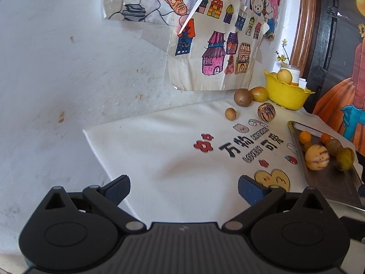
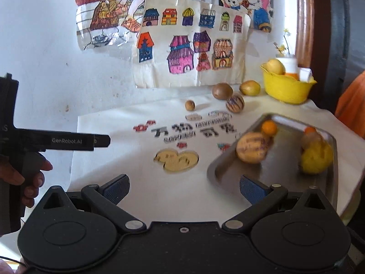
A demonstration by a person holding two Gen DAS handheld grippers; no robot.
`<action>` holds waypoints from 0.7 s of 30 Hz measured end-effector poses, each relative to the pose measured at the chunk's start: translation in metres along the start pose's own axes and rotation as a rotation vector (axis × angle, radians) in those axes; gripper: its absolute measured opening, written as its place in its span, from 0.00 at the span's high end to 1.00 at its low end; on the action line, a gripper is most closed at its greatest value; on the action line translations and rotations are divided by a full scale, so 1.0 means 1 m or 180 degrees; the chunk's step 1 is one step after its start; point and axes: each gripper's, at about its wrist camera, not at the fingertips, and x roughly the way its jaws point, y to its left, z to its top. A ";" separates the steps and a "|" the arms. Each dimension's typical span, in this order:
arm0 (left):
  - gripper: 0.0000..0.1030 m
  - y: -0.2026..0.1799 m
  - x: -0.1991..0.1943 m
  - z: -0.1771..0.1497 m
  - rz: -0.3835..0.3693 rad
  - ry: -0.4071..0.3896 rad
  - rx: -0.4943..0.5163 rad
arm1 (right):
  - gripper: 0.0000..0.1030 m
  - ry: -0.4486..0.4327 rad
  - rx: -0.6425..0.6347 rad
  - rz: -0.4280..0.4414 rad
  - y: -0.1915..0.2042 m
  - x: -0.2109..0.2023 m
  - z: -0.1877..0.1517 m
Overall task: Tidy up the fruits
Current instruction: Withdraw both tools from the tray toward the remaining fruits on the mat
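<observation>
Left gripper [image 1: 184, 189] and right gripper [image 2: 184, 188] both spread wide with nothing between the fingers, metal tray [image 2: 285, 159] of fruit at the cloth's [image 1: 159, 150] right edge, loose kiwi [image 1: 243, 97] and striped fruit [image 1: 266, 112] near the yellow bowl [image 1: 286, 92] at the far right corner.

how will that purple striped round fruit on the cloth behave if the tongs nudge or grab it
The striped fruit looks nearly round and sits loose on the flat white cloth, so a nudge would probably roll it, maybe toward the kiwi. Its skin looks smooth, so the open right tongs may slip unless they close across its middle.
</observation>
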 end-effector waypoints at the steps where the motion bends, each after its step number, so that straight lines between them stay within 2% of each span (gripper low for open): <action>1: 0.00 0.000 0.004 0.004 0.0012 0.0002 0.0024 | 0.01 -0.0012 -0.0039 0.0002 -0.003 0.003 0.007; 10: 0.00 -0.005 0.046 0.046 0.0062 -0.0094 0.0213 | 0.01 -0.0132 -0.0385 -0.0202 -0.046 0.032 0.064; 13: 0.00 -0.012 0.061 0.059 0.0015 -0.0174 0.0273 | 0.01 -0.0180 -0.0420 -0.0187 -0.059 0.056 0.080; 16: 0.00 -0.024 0.079 0.070 -0.0034 -0.0229 0.0467 | 0.01 -0.0200 -0.0532 -0.0324 -0.069 0.087 0.096; 21: 0.00 -0.043 0.109 0.082 -0.0118 -0.0329 0.0864 | 0.01 -0.0029 -0.0249 -0.0215 -0.094 0.137 0.117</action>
